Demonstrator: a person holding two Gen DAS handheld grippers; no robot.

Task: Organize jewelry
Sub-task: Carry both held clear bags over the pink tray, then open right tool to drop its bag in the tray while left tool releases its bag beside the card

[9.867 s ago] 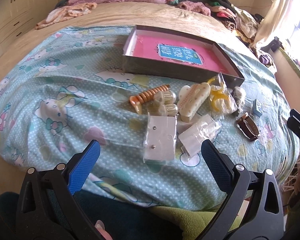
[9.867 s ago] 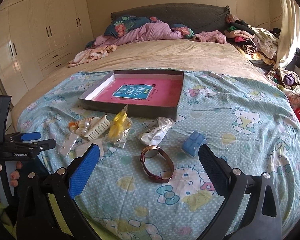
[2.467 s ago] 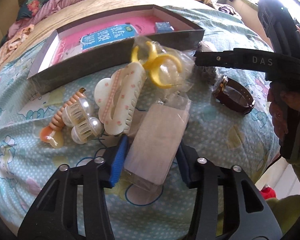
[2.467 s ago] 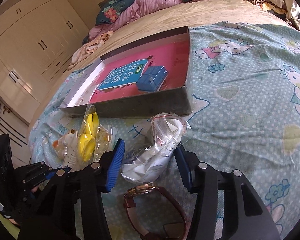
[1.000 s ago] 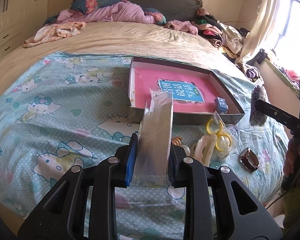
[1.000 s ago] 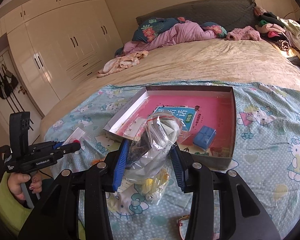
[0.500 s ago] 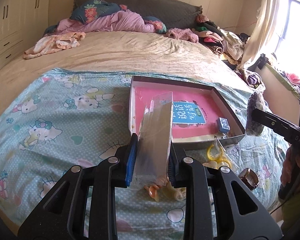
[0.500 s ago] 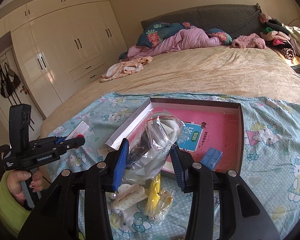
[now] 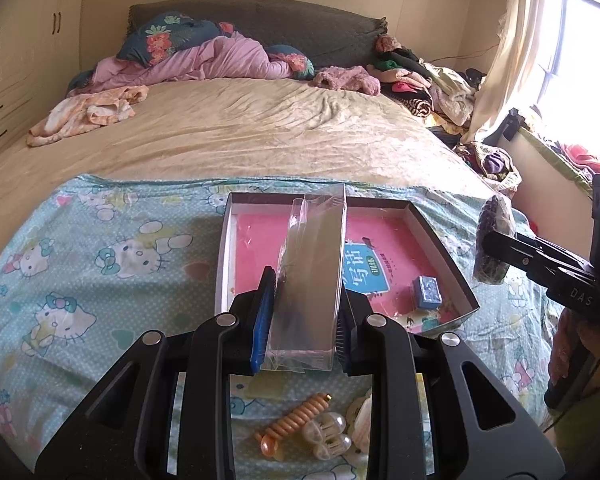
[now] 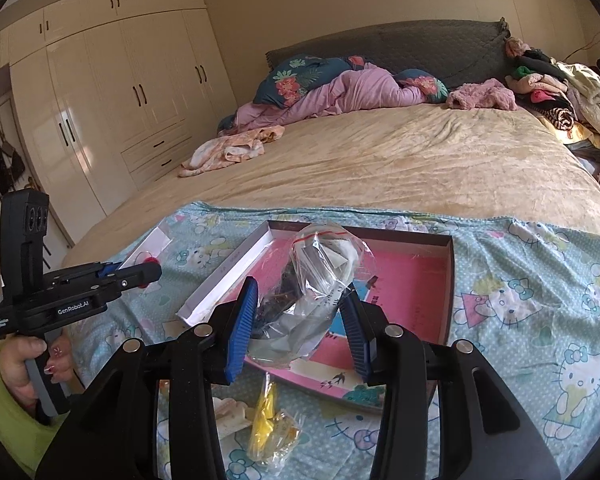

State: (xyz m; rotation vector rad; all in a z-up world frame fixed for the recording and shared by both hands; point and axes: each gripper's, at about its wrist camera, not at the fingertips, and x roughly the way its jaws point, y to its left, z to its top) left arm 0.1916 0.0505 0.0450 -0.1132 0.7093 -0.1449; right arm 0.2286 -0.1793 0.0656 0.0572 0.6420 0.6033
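Over the pink-lined box (image 9: pixel 440 240), left gripper (image 9: pixel 302 322) clamps a flat clear packet (image 9: pixel 312 272) upright; right gripper (image 10: pixel 300 330) pinches a crumpled bag (image 10: pixel 312 280); both lifted, probably for dropping in beside the blue case (image 9: pixel 427 298).

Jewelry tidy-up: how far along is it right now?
Done: only the small blue box lies in the pink-lined tray. In hand: the left hand-held gripper clamps a flat clear packet; the right hand-held gripper clamps a crumpled clear bag. Left on the bedspread: orange spiral clip, pearl clips, yellow bagged item.
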